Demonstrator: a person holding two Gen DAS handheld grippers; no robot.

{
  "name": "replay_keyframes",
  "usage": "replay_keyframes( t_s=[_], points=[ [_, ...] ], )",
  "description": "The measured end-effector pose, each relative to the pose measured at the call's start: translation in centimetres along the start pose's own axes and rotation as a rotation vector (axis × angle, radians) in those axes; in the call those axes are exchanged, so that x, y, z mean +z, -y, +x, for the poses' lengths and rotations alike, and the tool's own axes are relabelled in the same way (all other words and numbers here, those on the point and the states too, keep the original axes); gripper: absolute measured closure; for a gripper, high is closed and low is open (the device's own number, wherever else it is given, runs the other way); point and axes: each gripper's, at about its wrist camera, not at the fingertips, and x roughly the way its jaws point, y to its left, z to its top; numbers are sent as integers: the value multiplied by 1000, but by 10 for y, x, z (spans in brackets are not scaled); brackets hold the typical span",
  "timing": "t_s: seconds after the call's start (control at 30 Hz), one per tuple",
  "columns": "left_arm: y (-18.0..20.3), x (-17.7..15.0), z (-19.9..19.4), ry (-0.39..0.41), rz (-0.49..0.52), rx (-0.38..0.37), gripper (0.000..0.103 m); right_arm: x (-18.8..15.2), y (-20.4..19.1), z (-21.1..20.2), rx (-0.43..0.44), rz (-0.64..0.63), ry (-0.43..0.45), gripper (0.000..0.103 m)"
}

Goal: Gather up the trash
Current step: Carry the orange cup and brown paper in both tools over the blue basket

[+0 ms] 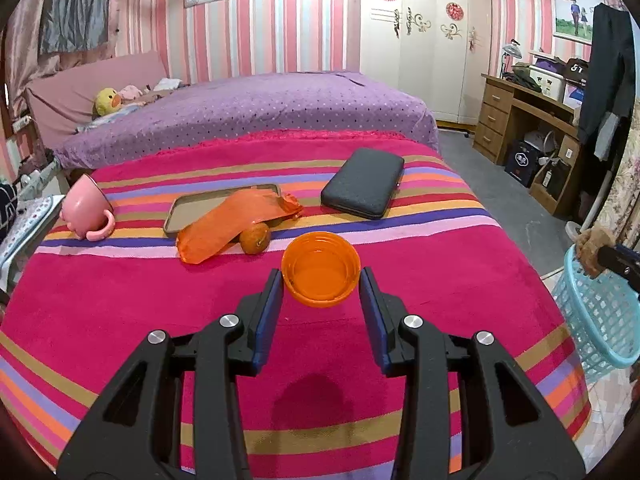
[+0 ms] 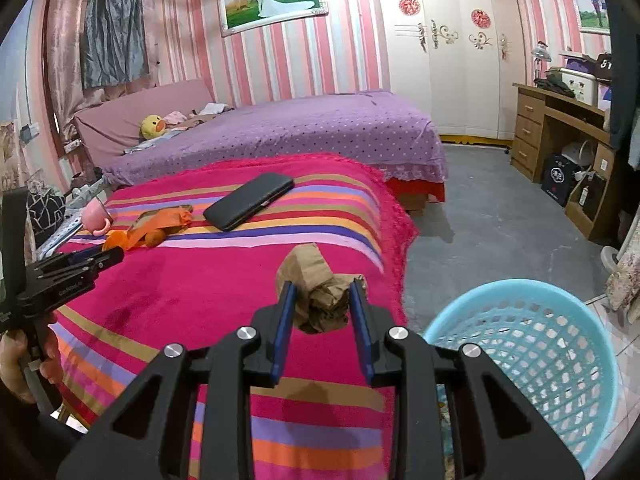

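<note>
A: What is nearest?

B: The right gripper point(image 2: 322, 304), jaws clamped on a crumpled brown paper wad point(image 2: 318, 294), beside a blue mesh basket point(image 2: 528, 364).

A: And the left gripper point(image 1: 322, 280)?

B: Its jaws grip an orange plastic cup point(image 1: 320, 270) above the striped blanket point(image 1: 140, 320).

A: Farther back?

B: An orange wrapper point(image 1: 236, 220), a small orange fruit point(image 1: 255, 239), a pink mug point(image 1: 86, 210), a dark case point(image 1: 362, 188).

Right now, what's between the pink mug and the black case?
In the left wrist view: a tray, an orange wrapper across it, and a small orange fruit.
</note>
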Motion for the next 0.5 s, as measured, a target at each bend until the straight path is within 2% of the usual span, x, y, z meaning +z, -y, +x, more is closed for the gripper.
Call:
replay_keyframes(
  t_s=[0.17, 0.3, 0.5],
  points=[
    [14, 7, -7, 13, -9, -10, 65, 2, 15, -11, -30, 4, 24, 75],
    [40, 21, -20, 63, 19, -16, 65, 3, 31, -20, -70, 17, 48, 75],
    [95, 40, -26, 85, 41, -102, 65, 2, 60, -33, -149, 33, 66, 75]
  ],
)
